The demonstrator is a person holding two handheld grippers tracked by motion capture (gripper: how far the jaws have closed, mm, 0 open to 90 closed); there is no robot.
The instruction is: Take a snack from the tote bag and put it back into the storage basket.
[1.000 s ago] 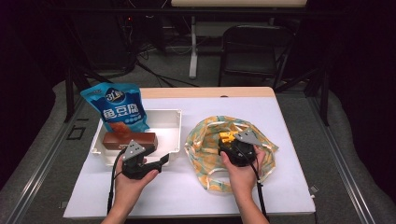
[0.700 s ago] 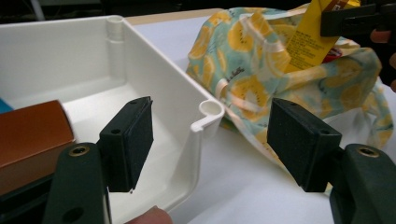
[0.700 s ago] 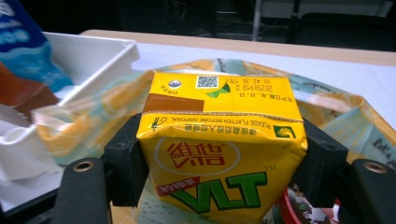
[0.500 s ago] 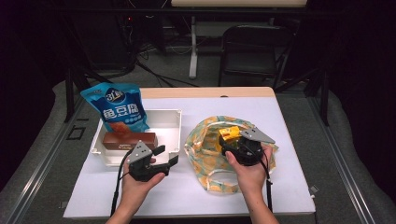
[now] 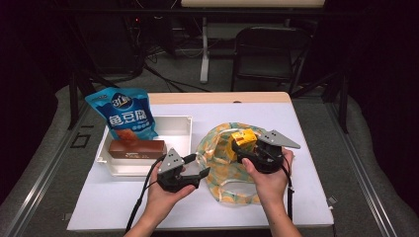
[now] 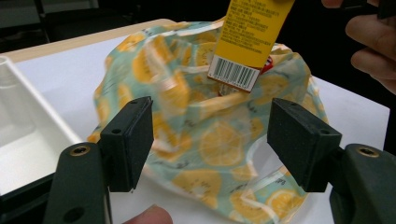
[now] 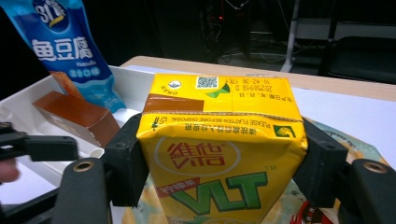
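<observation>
Right gripper view has the right gripper (image 7: 219, 163) pinching a yellow VLT lemon-tea carton (image 7: 219, 154) squarely across its two side walls, lifted clear above the lemon-print bag (image 5: 225, 168). The carton is waxed paperboard: smooth, boxy, slightly soft under pressure, so a firm but gentle squeeze low on the flat walls looks best, keeping it upright. The likely destination is the white plastic tray (image 5: 173, 129) at nine o'clock from the carton, so I would carry it level and high enough to pass the tray's rigid rim.

In the high view the left gripper (image 5: 193, 168) hovers with jaws spread and nothing between them, just beside the bag's edge at eight o'clock from the carton; pinning the limp, crinkly bag there could keep it from dragging along.

Inside the tray lie a glossy blue fish-tofu pouch (image 5: 126, 114) and a brown rectangular box (image 5: 137, 148).
</observation>
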